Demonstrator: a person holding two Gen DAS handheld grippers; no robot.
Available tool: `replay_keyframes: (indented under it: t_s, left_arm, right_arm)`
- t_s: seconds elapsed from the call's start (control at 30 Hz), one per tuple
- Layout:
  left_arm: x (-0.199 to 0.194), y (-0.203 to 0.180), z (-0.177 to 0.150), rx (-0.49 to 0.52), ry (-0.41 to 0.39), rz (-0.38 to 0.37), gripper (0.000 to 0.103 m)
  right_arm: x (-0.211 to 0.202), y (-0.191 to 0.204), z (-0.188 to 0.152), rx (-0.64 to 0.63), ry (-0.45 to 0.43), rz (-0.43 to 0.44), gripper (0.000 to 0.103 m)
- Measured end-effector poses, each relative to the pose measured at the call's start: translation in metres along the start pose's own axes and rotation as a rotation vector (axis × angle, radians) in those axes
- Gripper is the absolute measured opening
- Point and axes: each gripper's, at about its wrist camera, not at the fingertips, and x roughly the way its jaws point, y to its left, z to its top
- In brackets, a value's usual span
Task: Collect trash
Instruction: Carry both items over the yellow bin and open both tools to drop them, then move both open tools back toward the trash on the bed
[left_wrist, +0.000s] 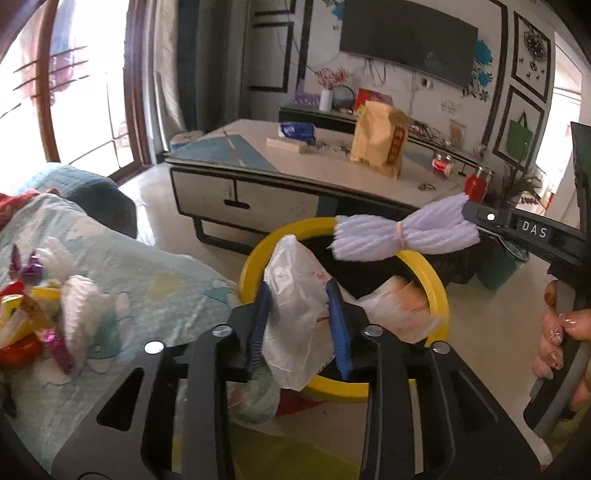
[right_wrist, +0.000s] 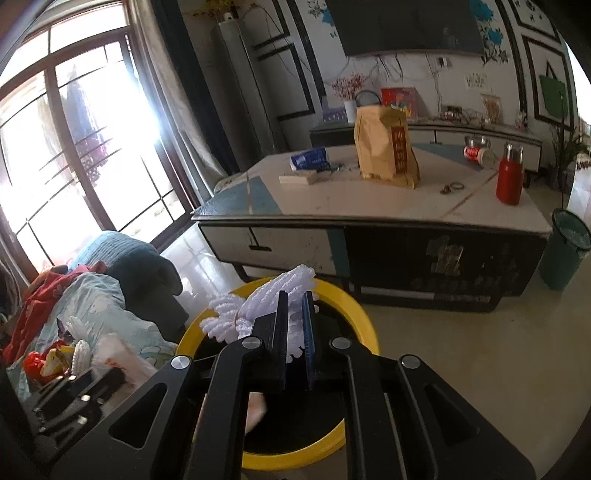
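Note:
A round bin with a yellow rim (left_wrist: 436, 288) stands on the floor between a sofa and a coffee table. My left gripper (left_wrist: 297, 288) hovers over the bin's near edge, its blue pads pressed on a crumpled white plastic bag (left_wrist: 295, 332). My right gripper (right_wrist: 295, 297) is shut on a white ribbed bundle tied at its middle (right_wrist: 236, 314) and holds it above the bin's rim (right_wrist: 365, 317). From the left wrist view, the bundle (left_wrist: 399, 232) sticks out of the right gripper (left_wrist: 467, 210) over the bin's far side. Another pale orange-and-white bag (left_wrist: 402, 310) lies inside the bin.
Bright wrappers and white scraps (left_wrist: 48, 306) lie on the blanket-covered sofa (left_wrist: 155, 266) to the left. The coffee table (right_wrist: 369, 206) carries a yellow paper bag (right_wrist: 384, 147) and a red flask (right_wrist: 509, 177). A green bin (right_wrist: 565, 254) stands at right. A person's hand (left_wrist: 557, 332) grips the right gripper's handle.

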Motion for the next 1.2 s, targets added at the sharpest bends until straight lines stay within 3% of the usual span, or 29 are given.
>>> replay_keyframes:
  t_s: [0.13, 0.23, 0.3, 0.33, 0.57, 1.2]
  left_arm:
    - [0.009, 0.001, 0.001, -0.019, 0.006, -0.046, 0.053]
    - [0.005, 0.005, 0.001, -0.047, -0.006, -0.063, 0.067]
    - [-0.002, 0.009, 0.002, -0.079, -0.025, -0.069, 0.088]
    - [-0.006, 0.012, 0.002, -0.093, -0.036, -0.071, 0.089]
    - [-0.044, 0.032, 0.0, -0.172, -0.111, -0.017, 0.092]
    - [-0.153, 0.09, -0.02, -0.278, -0.323, 0.206, 0.092]
  right_arm:
    - [0.008, -0.005, -0.003, 0.026, 0.024, 0.001, 0.029]
    - [0.008, -0.007, -0.002, 0.035, 0.024, 0.007, 0.033]
    - [0.006, -0.006, -0.002, 0.039, 0.015, 0.017, 0.043]
    - [0.005, -0.004, -0.003, 0.04, 0.006, 0.025, 0.051]
    - [-0.01, 0.021, -0.005, -0.01, -0.035, 0.093, 0.066]
    - [-0.057, 0.118, -0.022, -0.225, -0.081, 0.328, 0.077]
